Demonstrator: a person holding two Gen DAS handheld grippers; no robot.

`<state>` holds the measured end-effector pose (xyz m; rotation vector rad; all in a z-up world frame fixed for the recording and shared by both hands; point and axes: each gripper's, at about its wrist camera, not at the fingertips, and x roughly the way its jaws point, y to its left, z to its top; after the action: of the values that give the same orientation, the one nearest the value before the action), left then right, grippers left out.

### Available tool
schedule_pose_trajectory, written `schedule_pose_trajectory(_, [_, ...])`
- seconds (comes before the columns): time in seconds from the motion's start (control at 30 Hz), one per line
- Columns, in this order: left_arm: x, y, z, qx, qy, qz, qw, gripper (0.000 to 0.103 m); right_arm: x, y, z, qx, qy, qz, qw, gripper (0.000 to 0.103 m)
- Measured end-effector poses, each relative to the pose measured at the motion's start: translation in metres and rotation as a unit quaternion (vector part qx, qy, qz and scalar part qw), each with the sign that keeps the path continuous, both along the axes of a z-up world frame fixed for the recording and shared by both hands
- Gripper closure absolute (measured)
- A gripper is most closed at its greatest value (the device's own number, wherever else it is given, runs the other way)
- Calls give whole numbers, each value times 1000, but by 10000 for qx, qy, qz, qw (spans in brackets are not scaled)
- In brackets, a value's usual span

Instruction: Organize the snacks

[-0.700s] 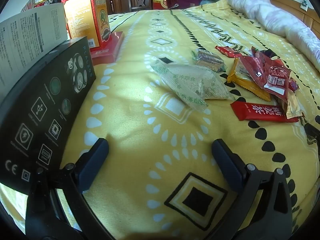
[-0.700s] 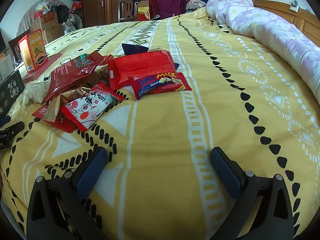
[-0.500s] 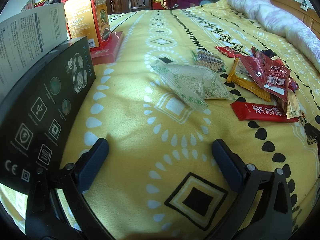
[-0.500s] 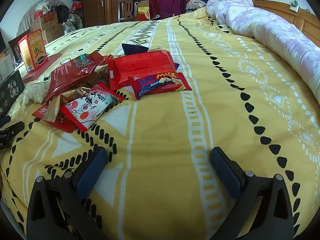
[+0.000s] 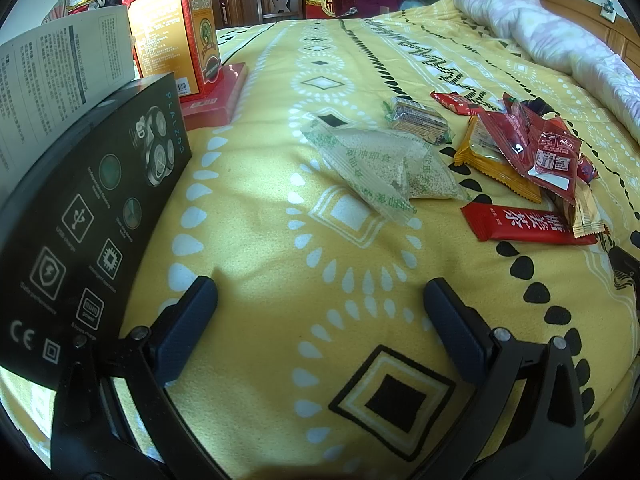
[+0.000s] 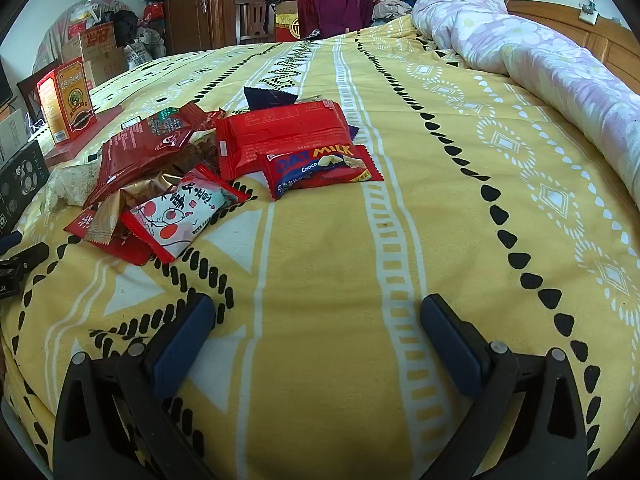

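Observation:
Snack packets lie in a loose pile on a yellow patterned bedspread (image 5: pixel 280 240). In the left wrist view a clear packet of pale grains (image 5: pixel 380 164), a long red bar (image 5: pixel 524 224), an orange packet (image 5: pixel 492 164) and dark red wrappers (image 5: pixel 536 148) sit ahead and to the right. My left gripper (image 5: pixel 320 304) hovers open over bare cloth, short of them. The right wrist view shows a blue and red oat milk bar (image 6: pixel 320 168), a big red packet (image 6: pixel 280 132) and a white packet with red dots (image 6: pixel 180 216). My right gripper (image 6: pixel 318 316) is open, nothing between its fingers.
A black carton (image 5: pixel 80 232) stands close at the left, with a white box (image 5: pixel 52 80) behind it. An orange and red box (image 5: pixel 176 40) stands on a flat red box (image 5: pixel 216 96). A rolled lilac quilt (image 6: pixel 540 64) lies along the right. Chair and clothes stand beyond the bed.

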<state>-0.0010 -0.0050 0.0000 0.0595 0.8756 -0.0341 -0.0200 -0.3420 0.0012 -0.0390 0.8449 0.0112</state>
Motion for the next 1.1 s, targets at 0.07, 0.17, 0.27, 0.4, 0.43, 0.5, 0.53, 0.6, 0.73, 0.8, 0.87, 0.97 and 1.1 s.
schedule_pose_trajectory(0.07, [0, -1, 0, -5, 0, -1, 10000, 0, 0, 0, 0, 0, -1, 0, 10000, 0])
schedule_pose_trajectory(0.17, [0, -1, 0, -2, -1, 0, 10000, 0, 0, 0, 0, 0, 0, 0, 10000, 0])
schedule_pose_trajectory(0.27, [0, 0, 0, -2, 0, 1, 10000, 0, 0, 0, 0, 0, 0, 0, 10000, 0])
schedule_pose_trajectory(0.4, [0, 0, 0, -4, 0, 1, 10000, 0, 0, 0, 0, 0, 0, 0, 10000, 0])
schedule_pose_trajectory(0.43, [0, 0, 0, -5, 1, 1, 10000, 0, 0, 0, 0, 0, 0, 0, 10000, 0])
schedule_pose_trajectory(0.5, [0, 0, 0, -7, 0, 1, 10000, 0, 0, 0, 0, 0, 0, 0, 10000, 0])
schedule_pose_trajectory(0.53, [0, 0, 0, -7, 0, 1, 10000, 0, 0, 0, 0, 0, 0, 0, 10000, 0])
schedule_pose_trajectory(0.6, [0, 0, 0, -9, 1, 1, 10000, 0, 0, 0, 0, 0, 0, 0, 10000, 0])
schedule_pose_trajectory(0.73, [0, 0, 0, -11, 1, 1, 10000, 0, 0, 0, 0, 0, 1, 0, 10000, 0])
schedule_pose_trajectory(0.8, [0, 0, 0, -9, 0, 1, 10000, 0, 0, 0, 0, 0, 0, 0, 10000, 0])
schedule_pose_trajectory(0.87, [0, 0, 0, -13, 0, 1, 10000, 0, 0, 0, 0, 0, 0, 0, 10000, 0])
schedule_pose_trajectory(0.97, [0, 0, 0, -17, -1, 1, 10000, 0, 0, 0, 0, 0, 0, 0, 10000, 0])
schedule_pose_trajectory(1.1, [0, 5, 1, -20, -1, 1, 10000, 0, 0, 0, 0, 0, 0, 0, 10000, 0])
